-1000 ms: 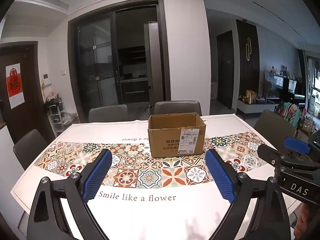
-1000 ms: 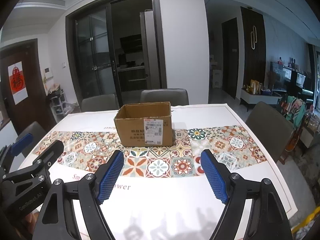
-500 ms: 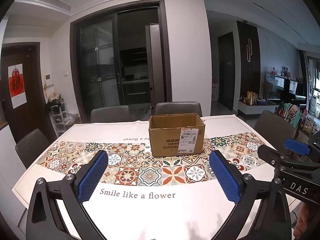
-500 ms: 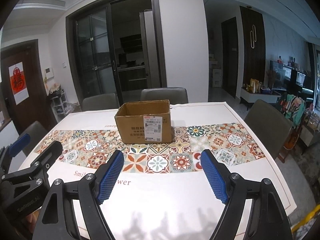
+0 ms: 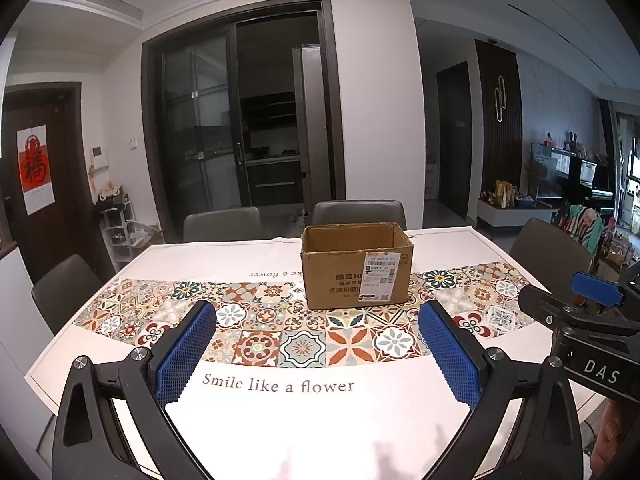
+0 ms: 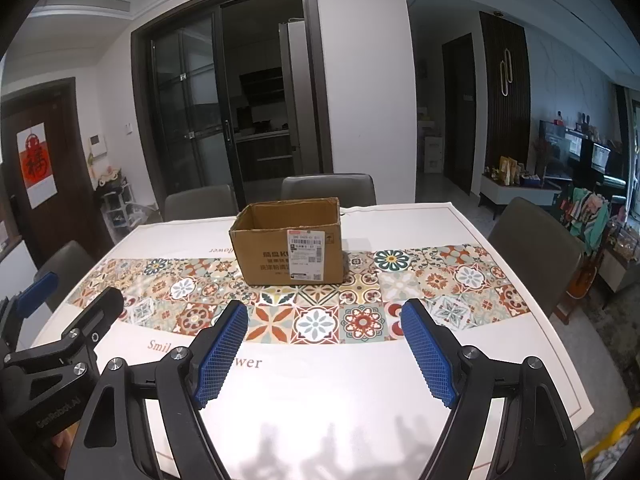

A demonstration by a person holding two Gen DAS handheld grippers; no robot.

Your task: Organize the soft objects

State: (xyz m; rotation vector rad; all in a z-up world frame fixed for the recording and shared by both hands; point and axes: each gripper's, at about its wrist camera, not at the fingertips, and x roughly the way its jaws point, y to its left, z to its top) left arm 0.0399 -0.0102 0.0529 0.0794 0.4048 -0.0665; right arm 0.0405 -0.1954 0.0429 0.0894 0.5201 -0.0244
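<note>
An open brown cardboard box (image 5: 356, 266) (image 6: 290, 246) with a white shipping label stands on the tiled band of the tablecloth, past the middle of the table. Its inside is hidden from both views. No soft object shows anywhere on the table. My left gripper (image 5: 318, 322) hovers over the near edge, open wide, with nothing between its blue pads. My right gripper (image 6: 324, 320) hovers beside it, open too and empty. Each gripper shows at the edge of the other's view: the right gripper (image 5: 560, 304) and the left gripper (image 6: 66, 300).
The table (image 5: 280, 420) wears a white cloth printed "Smile like a flower". Grey chairs (image 5: 222, 224) (image 6: 532, 246) ring it at the back, left and right. Behind stand a dark glass sliding door (image 5: 240, 120) and, at far right, cluttered shelves (image 6: 580, 168).
The left gripper's jaws have spread a little wider. The box sits slightly smaller and farther in both views. Nothing on the table has moved.
</note>
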